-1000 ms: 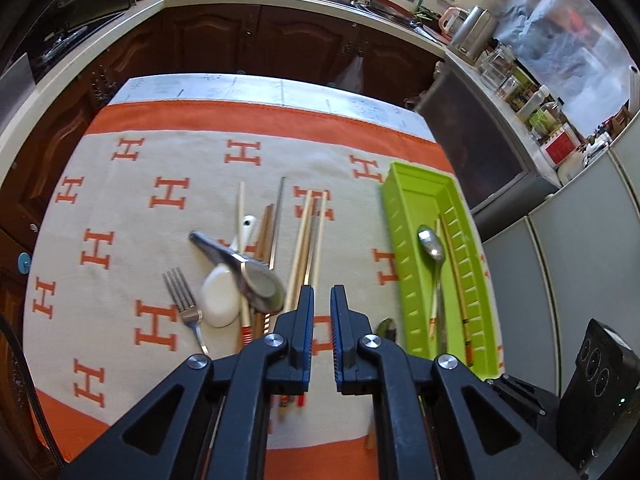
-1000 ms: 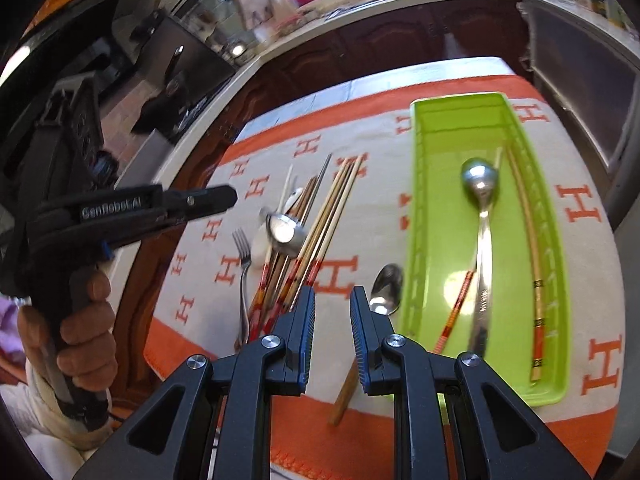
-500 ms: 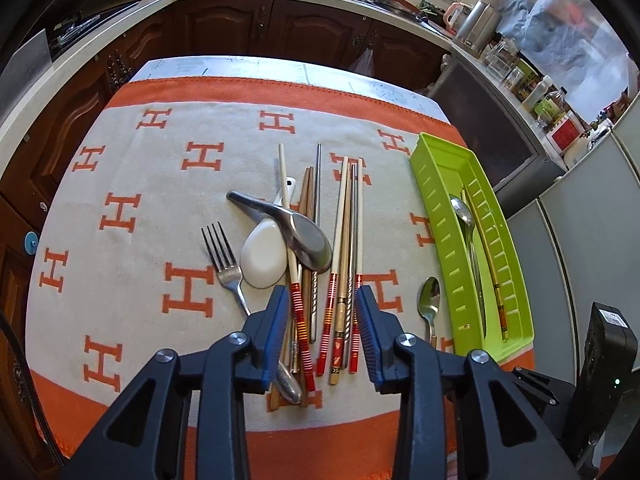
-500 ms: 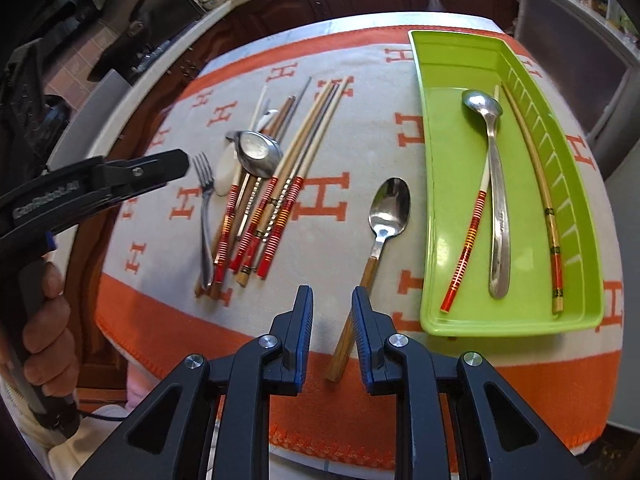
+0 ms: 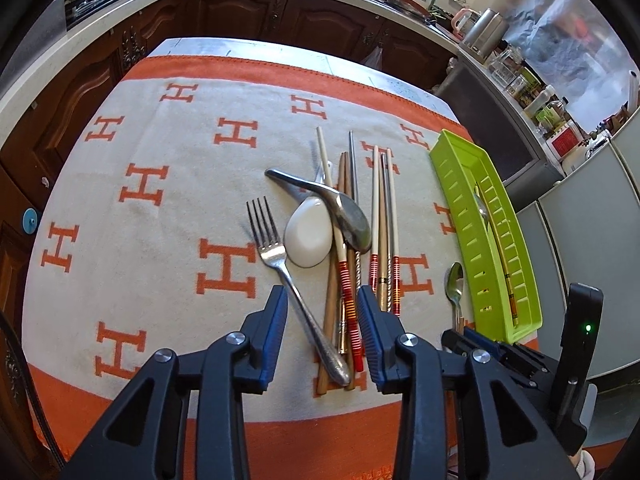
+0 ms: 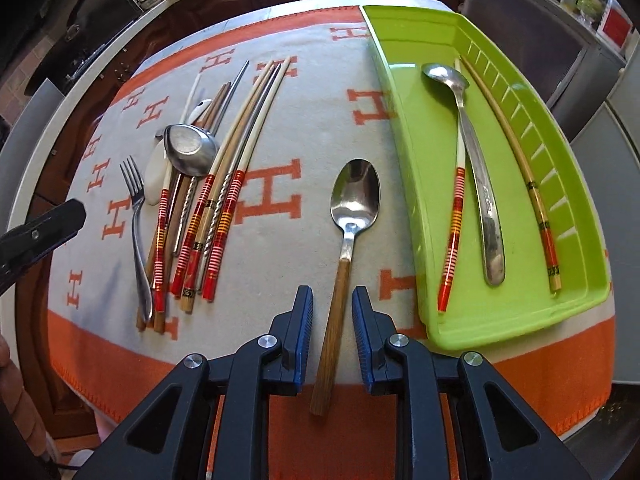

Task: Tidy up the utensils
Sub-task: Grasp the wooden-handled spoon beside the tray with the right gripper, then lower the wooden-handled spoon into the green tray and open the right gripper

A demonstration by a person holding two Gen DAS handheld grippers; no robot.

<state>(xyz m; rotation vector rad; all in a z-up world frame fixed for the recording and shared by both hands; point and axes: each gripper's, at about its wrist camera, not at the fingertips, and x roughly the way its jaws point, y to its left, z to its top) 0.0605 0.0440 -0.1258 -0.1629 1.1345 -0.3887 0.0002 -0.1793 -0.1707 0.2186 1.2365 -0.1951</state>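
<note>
L gripper (image 5: 322,314) opened, lowered over chopsticks (image 5: 349,300).

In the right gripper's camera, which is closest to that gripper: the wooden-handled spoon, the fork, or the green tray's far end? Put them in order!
1. Wooden-handled spoon: its handle lies between the right gripper fingers, untouched.
2. Fork: off to the left, in the pile.
3. Green tray far end: up top right, farthest away.

Only one thing can be read here: big orange "H" letters are woven all over the cream cloth (image 5: 168,216) spread on the tabletop. Labels on the far jars are too blurred to be made out.
</note>
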